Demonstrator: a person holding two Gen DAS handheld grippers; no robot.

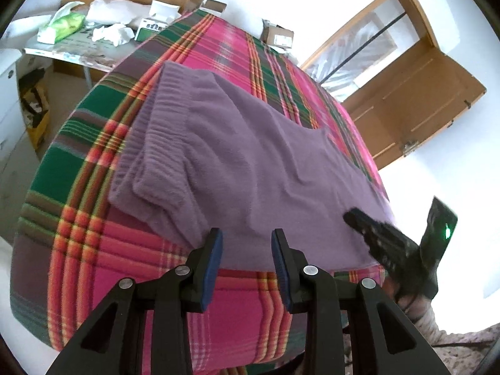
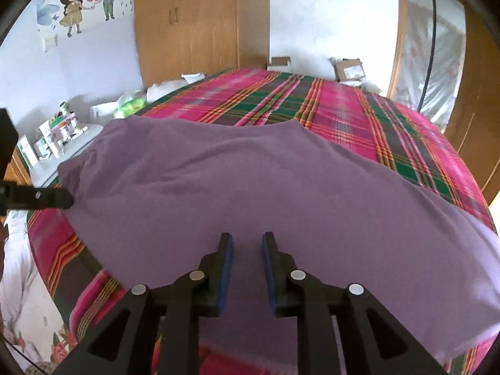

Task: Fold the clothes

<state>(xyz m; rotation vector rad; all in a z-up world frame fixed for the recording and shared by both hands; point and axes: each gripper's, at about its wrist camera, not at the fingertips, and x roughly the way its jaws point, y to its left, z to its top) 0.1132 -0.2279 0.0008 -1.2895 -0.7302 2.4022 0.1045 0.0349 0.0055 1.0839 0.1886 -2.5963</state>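
Observation:
A purple knit sweater lies spread flat on a pink and green plaid blanket, ribbed hem at the far left and a sleeve folded in at the left side. My left gripper hovers at the sweater's near edge, jaws apart, the pads not pressing on the cloth. The right gripper reaches in over the sweater's right corner. In the right wrist view the sweater fills the middle, and my right gripper stands open above it with nothing between the pads. The left gripper pokes in at the sweater's left edge.
A cluttered table with bags and boxes stands beyond the bed's far left. A wooden door stands at the right, a wardrobe behind the bed. Cardboard boxes sit at the far edge. A nightstand with bottles is left.

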